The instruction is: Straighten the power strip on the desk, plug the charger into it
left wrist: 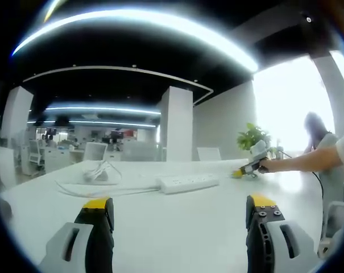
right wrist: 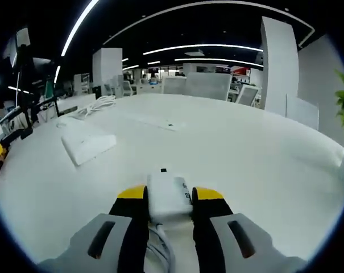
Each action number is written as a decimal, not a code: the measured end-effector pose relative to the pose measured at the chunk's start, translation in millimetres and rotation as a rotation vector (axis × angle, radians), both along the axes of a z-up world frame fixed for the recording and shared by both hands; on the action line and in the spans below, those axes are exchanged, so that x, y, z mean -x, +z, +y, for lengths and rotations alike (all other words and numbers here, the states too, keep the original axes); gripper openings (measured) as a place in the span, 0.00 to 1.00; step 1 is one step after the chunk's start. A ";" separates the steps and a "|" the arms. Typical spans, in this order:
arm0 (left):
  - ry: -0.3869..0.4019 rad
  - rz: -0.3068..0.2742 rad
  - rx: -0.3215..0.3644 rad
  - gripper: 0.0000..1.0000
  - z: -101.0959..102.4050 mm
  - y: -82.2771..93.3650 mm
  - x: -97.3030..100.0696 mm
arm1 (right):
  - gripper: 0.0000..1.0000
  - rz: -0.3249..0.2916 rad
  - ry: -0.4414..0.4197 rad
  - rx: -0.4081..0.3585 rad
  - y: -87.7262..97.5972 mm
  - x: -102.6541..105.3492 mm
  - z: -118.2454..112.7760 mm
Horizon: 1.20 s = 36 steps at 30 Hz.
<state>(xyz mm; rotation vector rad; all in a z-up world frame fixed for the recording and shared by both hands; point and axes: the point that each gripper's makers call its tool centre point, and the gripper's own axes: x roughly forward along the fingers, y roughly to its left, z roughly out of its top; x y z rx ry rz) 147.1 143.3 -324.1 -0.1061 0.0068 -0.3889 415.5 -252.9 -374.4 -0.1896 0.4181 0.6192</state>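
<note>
The desk (left wrist: 177, 227) has a smooth white top with a soft sheen that mirrors the ceiling lights faintly. The power strip (left wrist: 189, 182) looks like glossy white plastic, its cable (left wrist: 86, 190) a thin rubbery white cord. In the right gripper view, the charger (right wrist: 169, 196) is smooth white plastic with a satin finish, clamped between the 2 jaws of the right gripper (right wrist: 169, 207); these are matt black with yellow, possibly rubber, tips and pale grey plastic bodies. The left gripper (left wrist: 180, 213) matches.

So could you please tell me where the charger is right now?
In the right gripper view, the charger sits low at centre, clamped in the right gripper, right of the power strip.
</note>
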 end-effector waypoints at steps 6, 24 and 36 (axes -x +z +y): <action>0.003 -0.003 -0.001 0.99 1.7 1.5 -0.1 | 0.27 -0.019 0.004 0.057 1.4 1.1 0.5; -0.003 -0.004 0.002 0.99 0.7 1.8 3.0 | 0.27 -0.126 0.108 0.355 26.8 23.8 35.4; -0.006 -0.019 -0.001 0.99 2.6 6.5 9.2 | 0.27 -0.168 0.124 0.367 41.0 33.4 52.2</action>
